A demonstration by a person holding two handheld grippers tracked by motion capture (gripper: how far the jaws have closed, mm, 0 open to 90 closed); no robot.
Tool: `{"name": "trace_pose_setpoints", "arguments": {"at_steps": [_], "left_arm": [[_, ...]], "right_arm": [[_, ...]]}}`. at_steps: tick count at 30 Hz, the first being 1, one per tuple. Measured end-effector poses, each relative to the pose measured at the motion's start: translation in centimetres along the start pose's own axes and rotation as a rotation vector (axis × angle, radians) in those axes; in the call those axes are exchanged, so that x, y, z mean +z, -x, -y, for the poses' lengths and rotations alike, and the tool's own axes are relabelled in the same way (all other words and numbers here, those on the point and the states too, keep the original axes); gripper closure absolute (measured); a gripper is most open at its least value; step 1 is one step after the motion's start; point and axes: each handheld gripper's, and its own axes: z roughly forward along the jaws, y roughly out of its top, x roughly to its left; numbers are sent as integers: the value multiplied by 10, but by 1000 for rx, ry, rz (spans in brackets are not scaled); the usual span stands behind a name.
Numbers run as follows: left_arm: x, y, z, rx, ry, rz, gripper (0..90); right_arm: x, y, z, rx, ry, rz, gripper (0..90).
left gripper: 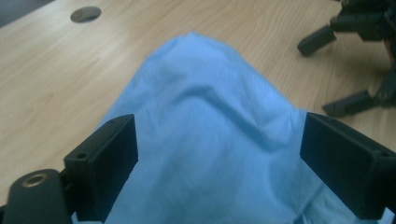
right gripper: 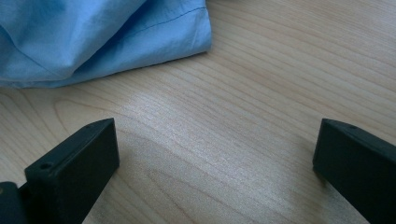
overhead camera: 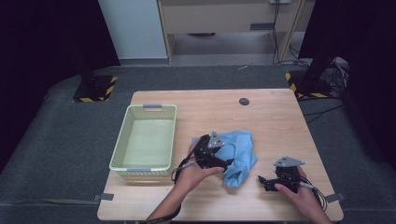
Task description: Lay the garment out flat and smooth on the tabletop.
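A crumpled light blue cloth (overhead camera: 239,156) lies on the wooden table (overhead camera: 271,116), right of the basket. My left gripper (overhead camera: 225,164) hovers over the cloth's left part, open, with its jaws wide on either side of a raised fold of the cloth (left gripper: 210,135). My right gripper (overhead camera: 263,181) rests low near the table's front right, open, with bare wood between its jaws. In the right gripper view the cloth's hemmed edge (right gripper: 116,37) lies just ahead at the upper left. In the left gripper view, the right gripper (left gripper: 348,70) appears at the top right.
A pale green plastic basket (overhead camera: 122,149) with nothing in it stands on the table's left side. A small dark round grommet (overhead camera: 243,101) sits near the far edge. Bare wood stretches behind the cloth and to its right.
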Motion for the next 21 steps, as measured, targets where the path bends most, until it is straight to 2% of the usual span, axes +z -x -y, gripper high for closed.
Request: {"name": "trace_pose_setpoints", "arguments": {"at_steps": [3, 6, 8, 9, 11, 13, 15, 18, 21], "left_arm": [[6, 1, 14, -23, -22, 1, 176], [12, 1, 21, -19, -52, -12, 271], [17, 0, 25, -65, -49, -13, 320], [18, 0, 26, -68, -52, -16, 335], [20, -1, 29, -57, -53, -43, 405], [21, -4, 31, -80, -60, -36, 428], [21, -5, 35, -68, -76, -42, 477], [21, -9, 42, -83, -97, -43, 523], [24, -12, 49, -95, -119, -38, 572]], "right_arm": [[0, 0, 0, 3, 0, 3, 5], [0, -1, -1, 8, -5, 10, 6], [-1, 0, -3, -2, -28, 2, 25], [-1, 0, -4, -1, -33, -1, 37], [-2, 0, -6, -13, -36, 0, 43], [-5, -2, -8, -30, -39, -31, 89], [-9, -6, -10, -50, -27, -50, 124], [-15, -12, -15, -89, -13, -58, 181], [-20, -16, -18, -107, 3, -66, 222]]}}
